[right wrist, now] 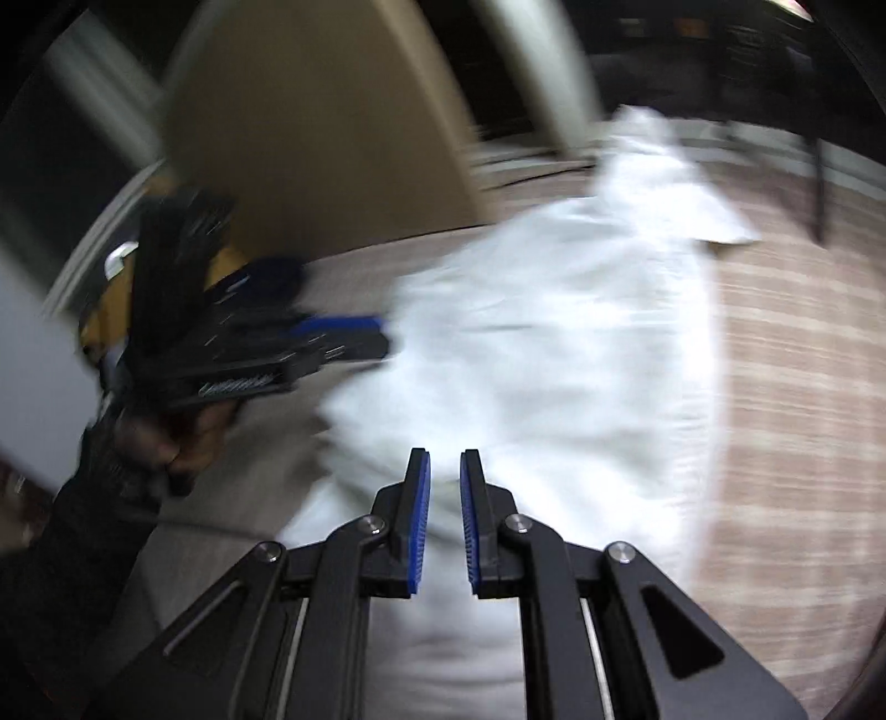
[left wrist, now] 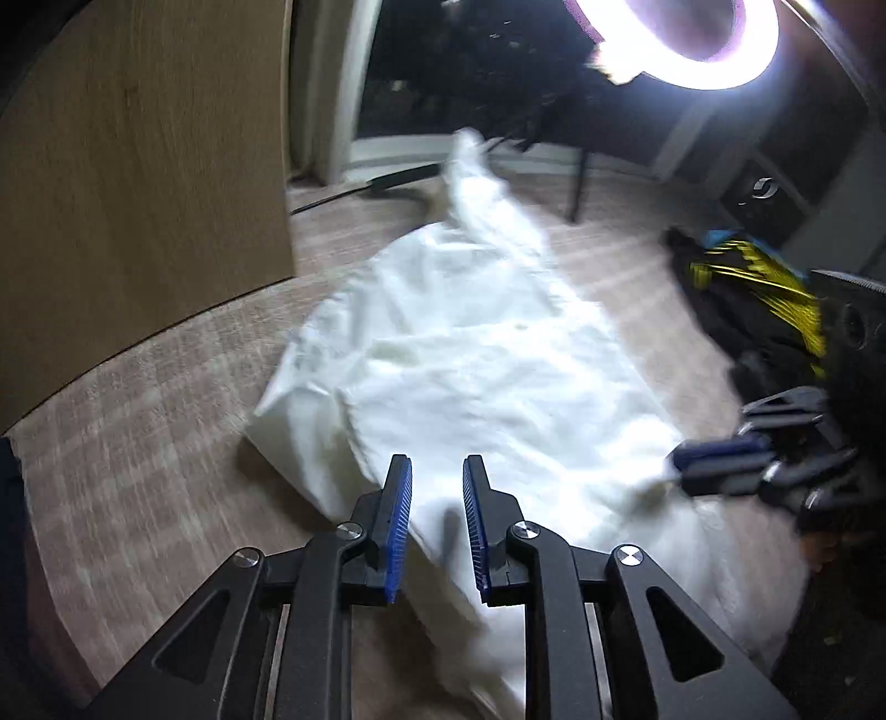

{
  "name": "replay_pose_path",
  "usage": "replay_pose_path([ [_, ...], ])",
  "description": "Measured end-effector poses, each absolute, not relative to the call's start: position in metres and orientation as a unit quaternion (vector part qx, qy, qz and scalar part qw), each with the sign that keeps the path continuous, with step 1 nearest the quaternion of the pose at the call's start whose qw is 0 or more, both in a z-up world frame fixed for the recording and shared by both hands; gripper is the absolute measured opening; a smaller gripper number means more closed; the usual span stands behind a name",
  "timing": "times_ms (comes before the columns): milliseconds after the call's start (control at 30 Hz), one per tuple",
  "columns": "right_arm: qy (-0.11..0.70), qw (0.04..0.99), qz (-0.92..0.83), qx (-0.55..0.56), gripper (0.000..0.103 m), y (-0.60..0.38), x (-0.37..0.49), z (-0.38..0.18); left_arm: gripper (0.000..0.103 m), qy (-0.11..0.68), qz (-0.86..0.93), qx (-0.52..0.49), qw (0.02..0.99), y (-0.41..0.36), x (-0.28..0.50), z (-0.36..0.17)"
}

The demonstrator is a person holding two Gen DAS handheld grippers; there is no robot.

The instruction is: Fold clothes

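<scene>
A white garment [left wrist: 470, 360] lies spread and wrinkled on the striped beige carpet, with one narrow end running away toward the window. My left gripper [left wrist: 437, 462] hovers over its near edge, pads a little apart with nothing clamped between them. My right gripper [left wrist: 678, 465] reaches in from the right and its tip touches the cloth's right edge. In the right wrist view the garment [right wrist: 554, 332] is blurred, and the right gripper [right wrist: 444, 457] stands over it with a narrow gap between its blue pads. A hand [right wrist: 183, 432] holds the left gripper [right wrist: 385, 332] at the cloth's left edge.
A wooden panel [left wrist: 138, 166] stands close on the left. A bright ring light [left wrist: 692, 44] on a dark stand [left wrist: 578, 183] is at the far right. A black and yellow heap [left wrist: 758, 282] lies on the carpet [left wrist: 138, 443] to the right of the garment.
</scene>
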State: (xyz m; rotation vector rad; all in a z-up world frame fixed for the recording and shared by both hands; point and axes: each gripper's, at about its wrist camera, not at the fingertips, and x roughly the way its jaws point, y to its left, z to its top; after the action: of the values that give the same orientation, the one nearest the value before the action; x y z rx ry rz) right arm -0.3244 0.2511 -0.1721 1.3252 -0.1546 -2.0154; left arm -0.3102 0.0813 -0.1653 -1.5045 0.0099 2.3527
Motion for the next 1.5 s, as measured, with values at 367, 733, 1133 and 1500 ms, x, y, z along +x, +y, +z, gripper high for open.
replay_pose_path([
  [367,-0.077,0.298,-0.793,0.525,0.012,0.334,-0.316,-0.157,0.024,-0.007,0.836,-0.506,0.212,0.054,-0.254,-0.100],
  [733,-0.097,0.222,-0.782,0.575,0.017,0.398,-0.145,-0.124,0.024,-0.025,0.770,-0.575,0.274,0.032,-0.082,-0.089],
  [1133,-0.053,0.165,-0.787,0.592,0.063,0.362,-0.049,-0.187,0.037,-0.069,0.735,-0.617,0.272,0.079,0.001,-0.160],
  [1500,0.020,0.166,-0.800,0.576,0.062,0.339,-0.021,-0.207,0.039,-0.029,0.736,-0.630,0.245,0.122,0.020,-0.175],
])
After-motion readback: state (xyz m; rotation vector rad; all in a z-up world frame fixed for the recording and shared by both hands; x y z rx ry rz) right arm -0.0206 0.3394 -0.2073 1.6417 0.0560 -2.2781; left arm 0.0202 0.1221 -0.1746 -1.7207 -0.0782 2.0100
